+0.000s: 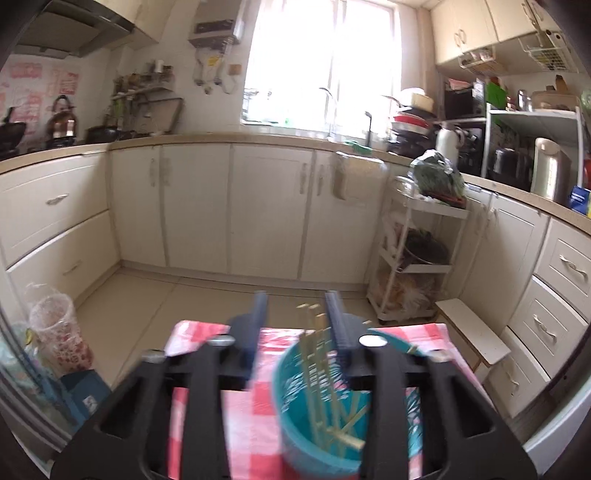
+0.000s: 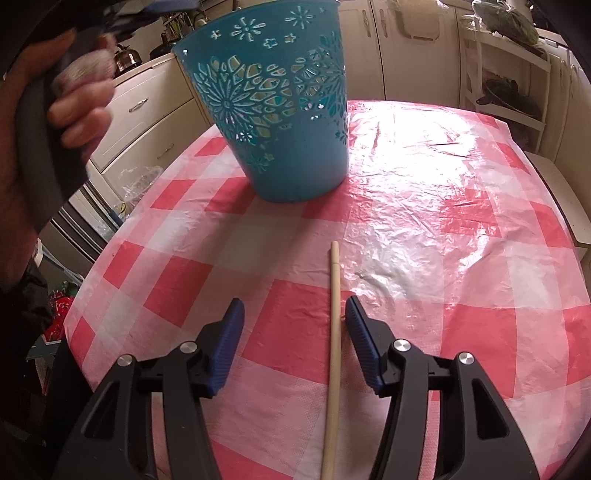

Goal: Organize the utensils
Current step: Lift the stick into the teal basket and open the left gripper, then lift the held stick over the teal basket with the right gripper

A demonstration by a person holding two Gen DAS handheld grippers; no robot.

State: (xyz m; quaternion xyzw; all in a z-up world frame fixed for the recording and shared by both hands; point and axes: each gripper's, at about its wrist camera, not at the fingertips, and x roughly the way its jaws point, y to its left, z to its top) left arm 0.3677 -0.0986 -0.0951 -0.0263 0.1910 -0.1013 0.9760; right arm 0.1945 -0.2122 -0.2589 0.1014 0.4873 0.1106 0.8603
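Your left gripper (image 1: 297, 314) hangs released over the perforated teal plastic basket (image 2: 280, 110); your downward-tilted right gripper (image 2: 293, 314) gapes, smooth wooden chopstick (image 2: 335, 332) beside its right pad.

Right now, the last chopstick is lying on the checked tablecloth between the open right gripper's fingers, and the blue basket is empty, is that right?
Not quite: the blue basket already holds several chopsticks, as the left wrist view shows. The rest stands.

A home kitchen: cream cabinets (image 1: 266, 206), kettle (image 1: 62, 123), range hood (image 1: 70, 29).
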